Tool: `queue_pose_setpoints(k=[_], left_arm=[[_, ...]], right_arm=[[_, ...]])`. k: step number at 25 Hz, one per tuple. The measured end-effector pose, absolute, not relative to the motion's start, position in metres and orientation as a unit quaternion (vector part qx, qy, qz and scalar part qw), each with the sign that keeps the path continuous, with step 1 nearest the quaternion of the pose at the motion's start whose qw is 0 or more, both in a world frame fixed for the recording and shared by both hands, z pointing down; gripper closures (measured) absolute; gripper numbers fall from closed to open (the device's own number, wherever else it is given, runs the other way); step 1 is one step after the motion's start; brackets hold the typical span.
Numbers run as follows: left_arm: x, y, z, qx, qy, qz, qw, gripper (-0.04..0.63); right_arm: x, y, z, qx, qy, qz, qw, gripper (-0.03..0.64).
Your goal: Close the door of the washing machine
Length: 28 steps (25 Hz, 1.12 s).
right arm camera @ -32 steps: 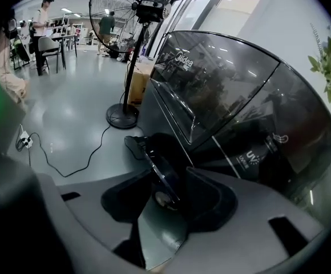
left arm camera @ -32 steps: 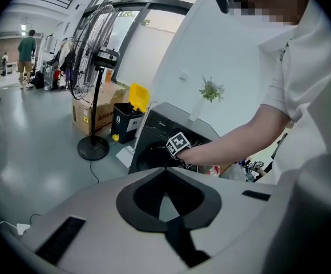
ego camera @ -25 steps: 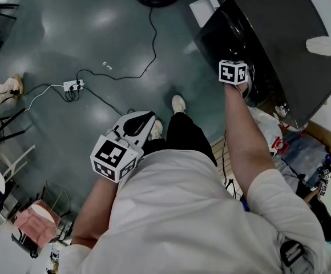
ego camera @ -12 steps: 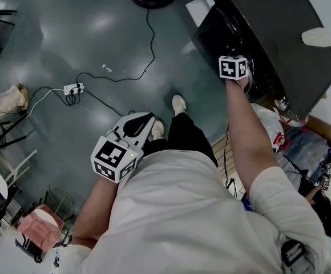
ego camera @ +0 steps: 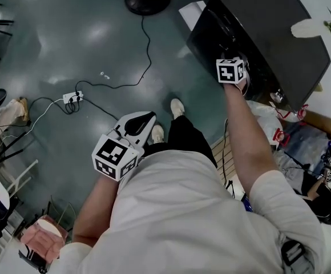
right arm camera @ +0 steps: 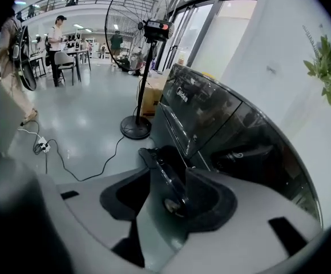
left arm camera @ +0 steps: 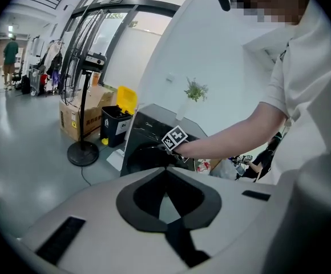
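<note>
1. R gripper: up at the front of the washing machine, arm stretched fwd. Jaws part-way apart, straddling the edge of the door. Edge lying against the right-hand pad, gap on the other side, so not clamped.
2. Door: dark, round-rimmed, sitting proud of the machine front w/ a dark opening behind. Can't tell how far ajar.
3. L gripper: pinched fully together, nothing between. Held low by the person's left hip in head view, well apart from the machine, pointing toward it.
4. Machine: dark front-loader against a white wall, fwd-right of the person. "Midea" on the front panel.
5. Floor: grey-green, glossy. Pedestal fan just left of the machine, w/ cable running from near its base to a power strip.
6. L gripper view, beyond the machine: yellow-lidded bin, cardboard boxes, small plant by the wall.
7. White bag + other clutter on the floor between machine and person, right side.
</note>
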State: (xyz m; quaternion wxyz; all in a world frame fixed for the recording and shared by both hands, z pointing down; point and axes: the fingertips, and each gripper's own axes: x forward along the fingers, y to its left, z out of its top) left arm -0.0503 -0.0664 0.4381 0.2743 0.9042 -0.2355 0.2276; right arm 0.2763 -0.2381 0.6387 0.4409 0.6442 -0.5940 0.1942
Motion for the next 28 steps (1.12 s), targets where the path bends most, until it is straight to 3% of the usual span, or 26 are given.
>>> queue_pose_setpoints(k=[11,17,28], left_arm=[[-0.058,-0.039,0.416,0.927,-0.204,0.205,0.238,0.577],[-0.062,-0.020,0.403,0.936,-0.200,0.198,0.213,0.578],[-0.065,0.018,0.385,0.950,-0.159,0.183,0.197,0.577]], right_arm=[[0.218,-0.168,0.579,0.616,-0.661,0.179,0.389,0.497],[0.188,-0.108,0.536,0.597,-0.697,0.187,0.351,0.586],[0.096,0.028,0.471,0.517,-0.785,0.251,0.232,0.609]])
